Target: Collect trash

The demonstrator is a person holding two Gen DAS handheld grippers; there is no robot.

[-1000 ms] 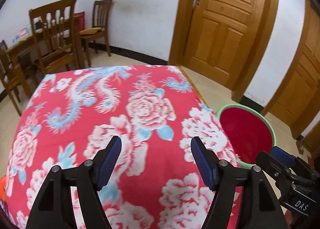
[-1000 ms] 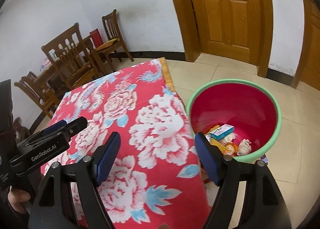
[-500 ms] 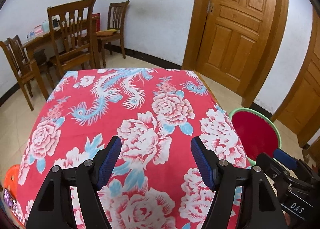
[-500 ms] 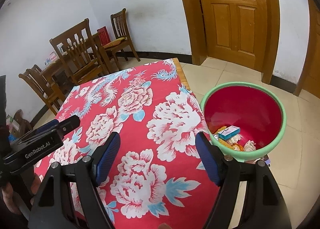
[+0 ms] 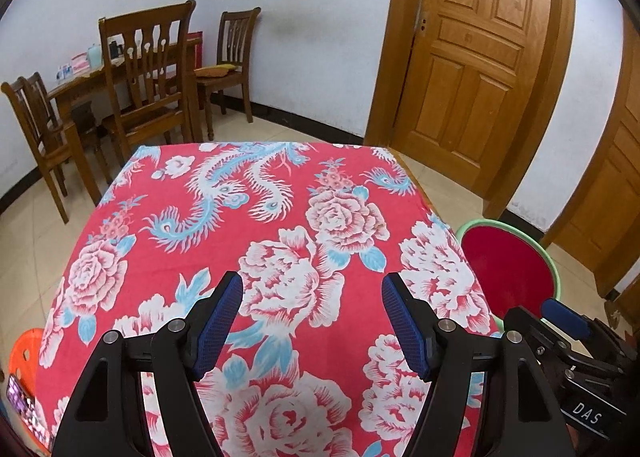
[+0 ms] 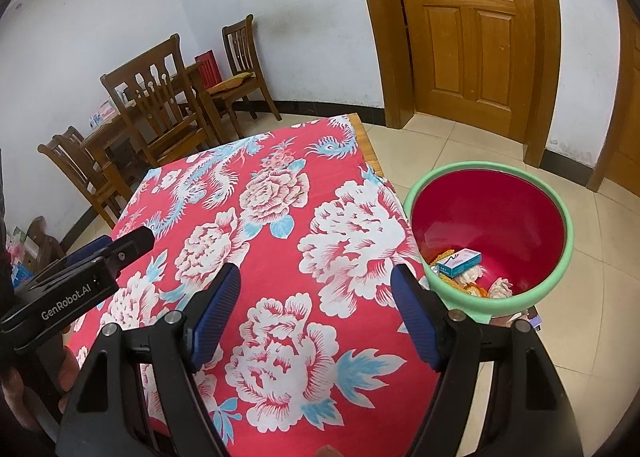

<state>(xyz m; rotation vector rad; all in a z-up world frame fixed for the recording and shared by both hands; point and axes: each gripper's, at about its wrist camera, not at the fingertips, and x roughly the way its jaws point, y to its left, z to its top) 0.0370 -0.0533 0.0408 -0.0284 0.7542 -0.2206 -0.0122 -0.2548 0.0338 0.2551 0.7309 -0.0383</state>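
**Fingers spread, nothing gripped, trash in the bin**

Left wrist view: the left gripper [image 5: 312,321] fingers stand wide apart over the floral-clothed bench [image 5: 280,217], holding nothing; the bin [image 5: 510,261] stands just beside the bench's right edge.

Right wrist view: the right gripper [image 6: 316,309] fingers gape equally wide, empty. Trash [image 6: 460,263], including a blue box, lies inside the bin [image 6: 490,233].

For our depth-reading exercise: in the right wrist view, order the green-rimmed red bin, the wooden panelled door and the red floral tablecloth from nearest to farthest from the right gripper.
1. Red floral tablecloth: directly under the open right gripper.
2. Green-rimmed red bin: on the floor, just right of the table.
3. Wooden panelled door: in the far wall, upper right.
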